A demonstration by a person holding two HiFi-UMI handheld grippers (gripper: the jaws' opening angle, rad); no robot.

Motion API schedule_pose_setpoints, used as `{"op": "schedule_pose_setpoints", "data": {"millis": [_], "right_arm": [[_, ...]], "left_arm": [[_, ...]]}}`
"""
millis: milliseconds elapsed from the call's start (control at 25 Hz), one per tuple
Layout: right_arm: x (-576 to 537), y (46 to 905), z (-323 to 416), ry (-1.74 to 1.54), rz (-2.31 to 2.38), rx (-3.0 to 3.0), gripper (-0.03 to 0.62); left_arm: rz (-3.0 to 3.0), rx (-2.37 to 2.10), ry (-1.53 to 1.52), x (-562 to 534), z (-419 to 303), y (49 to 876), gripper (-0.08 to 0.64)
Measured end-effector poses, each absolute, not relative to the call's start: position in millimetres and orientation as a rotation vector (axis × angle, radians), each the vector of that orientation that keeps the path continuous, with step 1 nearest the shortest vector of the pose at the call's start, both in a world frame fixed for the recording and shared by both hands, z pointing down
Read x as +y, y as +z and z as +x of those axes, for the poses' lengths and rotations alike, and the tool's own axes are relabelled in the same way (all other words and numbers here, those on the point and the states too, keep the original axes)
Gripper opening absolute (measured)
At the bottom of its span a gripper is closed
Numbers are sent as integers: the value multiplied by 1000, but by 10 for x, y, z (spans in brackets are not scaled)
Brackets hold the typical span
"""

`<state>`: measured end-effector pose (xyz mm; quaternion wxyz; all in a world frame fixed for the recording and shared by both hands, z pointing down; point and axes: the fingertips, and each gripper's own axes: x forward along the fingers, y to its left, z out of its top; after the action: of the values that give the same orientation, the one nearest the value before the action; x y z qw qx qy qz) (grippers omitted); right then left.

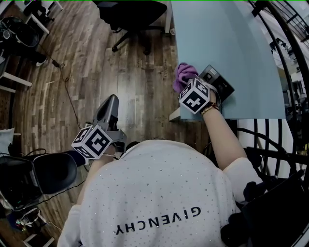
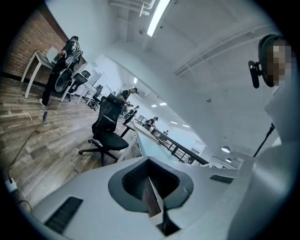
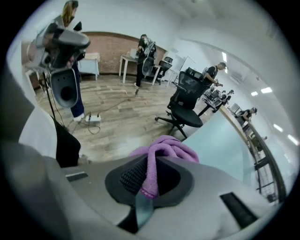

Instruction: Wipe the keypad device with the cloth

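A dark keypad device (image 1: 218,81) lies near the front edge of the pale blue table (image 1: 227,34). Just left of it a bunched purple cloth (image 1: 184,75) sits at the table's edge, with my right gripper (image 1: 188,84) shut on it. In the right gripper view the cloth (image 3: 165,151) bulges out from between the jaws of the right gripper (image 3: 147,187), and the keypad is out of sight. My left gripper (image 1: 111,102) hangs over the wooden floor, well left of the table, shut with nothing in it. The left gripper view shows that gripper (image 2: 153,199) facing across the room.
A black office chair (image 1: 131,13) stands on the wood floor beyond the table's left side. A cable (image 1: 67,91) runs over the floor. A black railing (image 1: 285,58) borders the table on the right. A dark seat (image 1: 34,176) is at lower left.
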<state>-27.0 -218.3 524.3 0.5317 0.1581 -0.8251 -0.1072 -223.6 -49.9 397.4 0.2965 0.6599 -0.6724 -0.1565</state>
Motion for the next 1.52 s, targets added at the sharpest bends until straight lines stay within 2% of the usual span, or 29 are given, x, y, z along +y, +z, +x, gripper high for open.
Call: {"op": "schedule_pose_setpoints", "data": {"millis": [160,320,480,640,760,960,1280,1520], "right_arm": [[-1776,4817,-580,33,289,-2272,29],[-1547,3919,-628,249,296,-2625,29],[-1348,3031,-343,289,454,-2956,28],[-1211,2596,101,211,774,-3036,28],[-1112,2594,437,190,1036,-2926,28],[-690,2949,805,370,1285,-2750,28],[284,3353,857,549,1376,-2628,28],[676,3112,832,607,1368,-2587,26]], "left_arm": [[1799,-1751,-426,-610,-2175,3900,0],[1883,-1681,-448,-755,-2016,3681,0],[1984,-1572,-531,-800,-1845,3430,0],[2085,-1463,-556,-759,-1690,3195,0],[2146,-1413,-531,-691,-1632,3125,0],[2182,-1358,-463,-334,-1632,3161,0],[2191,-1290,-386,439,-1603,3290,0],[2222,-1232,-303,753,-1472,3090,0]]}}
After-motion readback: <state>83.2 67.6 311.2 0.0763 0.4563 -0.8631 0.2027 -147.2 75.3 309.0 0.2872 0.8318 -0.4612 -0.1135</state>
